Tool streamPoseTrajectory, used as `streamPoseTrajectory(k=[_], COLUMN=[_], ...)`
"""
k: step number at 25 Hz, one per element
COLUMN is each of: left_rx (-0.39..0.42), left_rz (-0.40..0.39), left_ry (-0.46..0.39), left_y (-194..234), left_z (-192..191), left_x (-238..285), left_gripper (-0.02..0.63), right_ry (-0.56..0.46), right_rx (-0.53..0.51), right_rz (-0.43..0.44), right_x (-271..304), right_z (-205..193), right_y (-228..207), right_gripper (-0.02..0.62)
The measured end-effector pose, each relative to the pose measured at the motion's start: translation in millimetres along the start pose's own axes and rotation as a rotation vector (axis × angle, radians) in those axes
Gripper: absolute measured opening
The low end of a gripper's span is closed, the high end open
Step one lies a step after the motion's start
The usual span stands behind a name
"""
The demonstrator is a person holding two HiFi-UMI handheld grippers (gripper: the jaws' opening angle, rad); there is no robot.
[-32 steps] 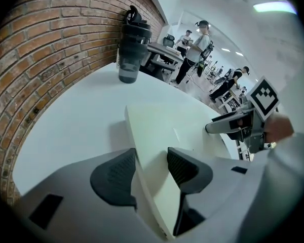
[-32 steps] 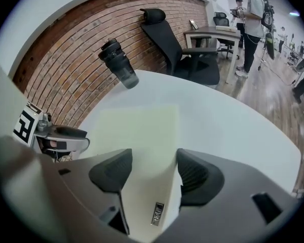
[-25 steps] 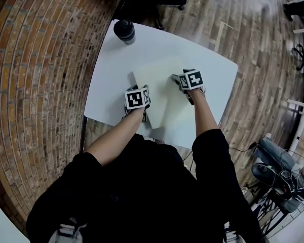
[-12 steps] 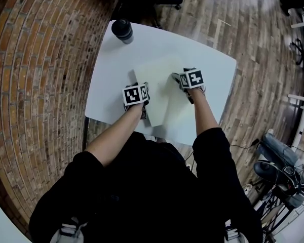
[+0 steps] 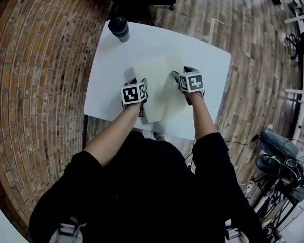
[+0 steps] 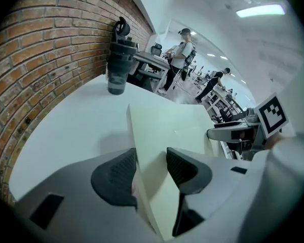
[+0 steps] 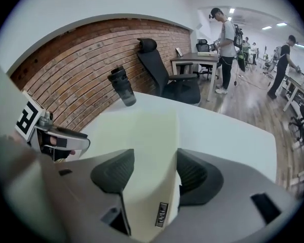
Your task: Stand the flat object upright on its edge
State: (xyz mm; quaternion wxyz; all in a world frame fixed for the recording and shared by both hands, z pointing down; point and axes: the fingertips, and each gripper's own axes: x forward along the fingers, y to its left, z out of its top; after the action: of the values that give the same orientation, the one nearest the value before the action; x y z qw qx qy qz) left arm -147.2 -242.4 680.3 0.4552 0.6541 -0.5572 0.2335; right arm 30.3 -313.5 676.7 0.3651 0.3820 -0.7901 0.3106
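On the table (image 5: 116,70), the left gripper (image 6: 151,166) sits at the flat board's (image 5: 159,82) left edge, the right gripper (image 7: 154,173) at its right edge, the bottle (image 5: 119,28) behind it.

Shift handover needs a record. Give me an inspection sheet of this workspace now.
Surface: white table, only two things on it.
Job's things: pale board, broad face up, not yet on edge.
Clutter: dark bottle upright at the far left corner, apart from the board.
Grippers: left tongs closed on the board's left edge; right tongs closed on its right edge.
Cables: nothing seen on the table.
Surroundings: brick wall, wooden floor, black chair, people standing beyond.
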Motion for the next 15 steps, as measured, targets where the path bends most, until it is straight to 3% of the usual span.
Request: streamPoseTrajectory(k=[15], left_rx=[0.182], left_rz=[-0.039], left_ry=[-0.161], left_y=[-34], left_z=[11], left_x=[-54], left_gripper=[0.195], right_ry=[-0.207], right_rx=[0.057], right_rz=[-0.088], right_x=[-76], right_z=[-15], right_y=[19], right_gripper=[0.259])
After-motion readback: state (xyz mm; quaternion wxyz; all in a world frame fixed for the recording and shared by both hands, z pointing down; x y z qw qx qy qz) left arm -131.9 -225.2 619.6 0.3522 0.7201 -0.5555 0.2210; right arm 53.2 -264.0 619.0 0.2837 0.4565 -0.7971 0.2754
